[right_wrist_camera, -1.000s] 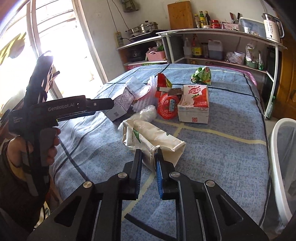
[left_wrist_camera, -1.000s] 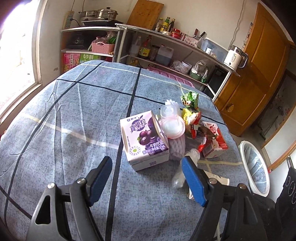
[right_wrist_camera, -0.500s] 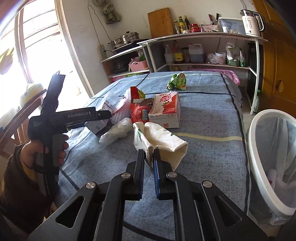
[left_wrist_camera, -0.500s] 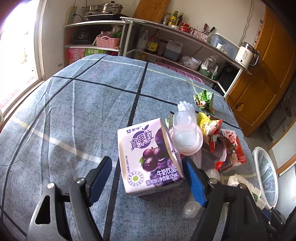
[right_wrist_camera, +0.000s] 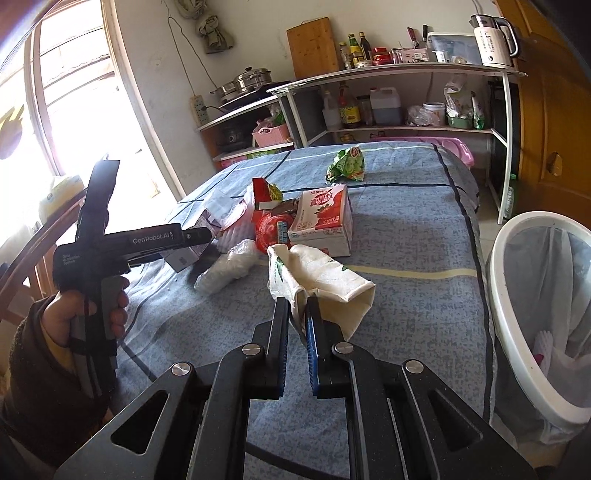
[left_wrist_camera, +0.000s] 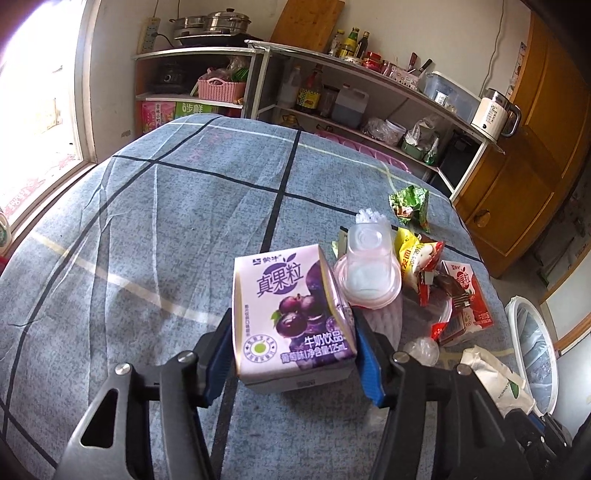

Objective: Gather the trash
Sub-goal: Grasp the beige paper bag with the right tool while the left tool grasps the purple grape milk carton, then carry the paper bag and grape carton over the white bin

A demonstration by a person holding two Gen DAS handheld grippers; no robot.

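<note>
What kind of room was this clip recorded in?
Most likely a lived-in home kitchen or dining corner. Open shelves hold oil and sauce bottles, steel pots sit by a wall socket, and an electric kettle stands on top. The cloth-covered table holds snack litter.

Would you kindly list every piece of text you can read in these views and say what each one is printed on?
"真果粒" and "牛奶饮品": purple milk carton.
"GenRobot.AI": body of the left gripper.
"真果粒", small: red milk carton.
"6步鲜", partly hidden: green box on the shelf.
Snack wrappers, bottle labels, kettle print: too small or blurred.
</note>
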